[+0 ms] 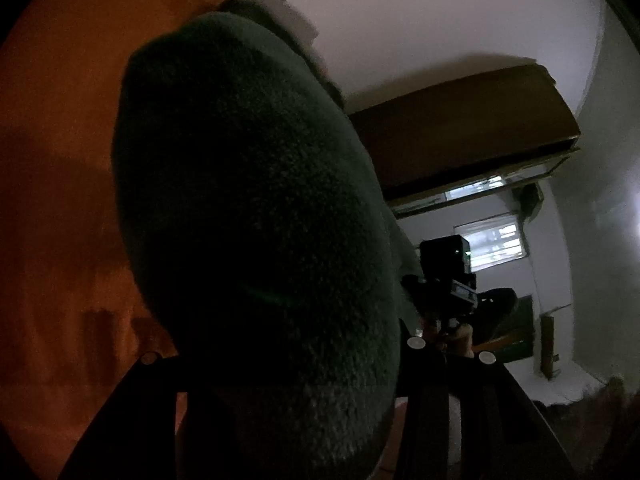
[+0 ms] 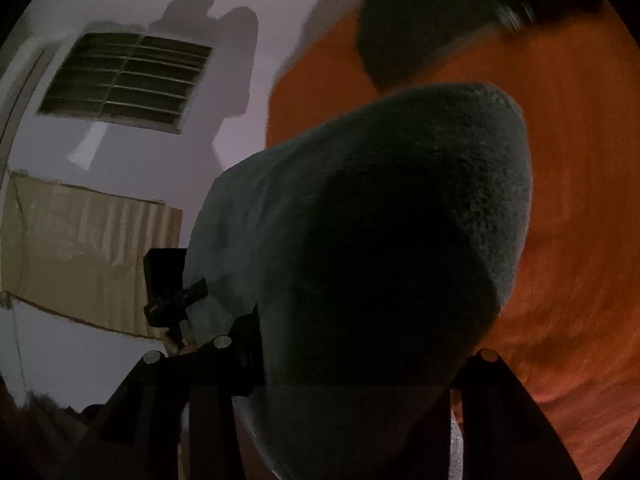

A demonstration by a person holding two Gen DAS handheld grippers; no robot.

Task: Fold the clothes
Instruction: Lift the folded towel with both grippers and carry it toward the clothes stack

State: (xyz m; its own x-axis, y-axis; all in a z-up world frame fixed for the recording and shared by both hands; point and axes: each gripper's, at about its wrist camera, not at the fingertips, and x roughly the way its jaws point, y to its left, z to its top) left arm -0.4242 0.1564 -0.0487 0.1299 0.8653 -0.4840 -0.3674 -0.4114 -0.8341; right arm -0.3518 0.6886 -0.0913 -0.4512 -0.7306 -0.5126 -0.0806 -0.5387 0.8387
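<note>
**Fleecy dark cloth lifted at two points, orange spread behind**

Orange fabric point(image 1: 60, 200), a bed cover or some such spread, fills the left half of the left wrist view and the right side of the right wrist view; pale walls, a barred vent point(image 2: 128, 80) at upper left and a brown cabinet point(image 1: 460, 128) at upper right take up the rest.

Next in size is the garment point(image 1: 248, 240), a dark green, nubbly, towel-like cloth that bulges up over each camera and hides most of the middle of both frames. It hangs in the air between the two tools, not on the spread. It looks thick, soft and limp, light enough for a pinch to carry, with a rough pile that should not slip. It will sag and bunch wherever it is unsupported, so my judgement is that the best hold is at an edge or corner, two points kept well apart to keep the hem taut.

Smallest, the left gripper point(image 1: 288, 400) and the right gripper point(image 2: 352, 400): each set of jaws stands part-closed with cloth bunched between them, apparently pinching it, though the pads themselves are buried under the pile.
</note>
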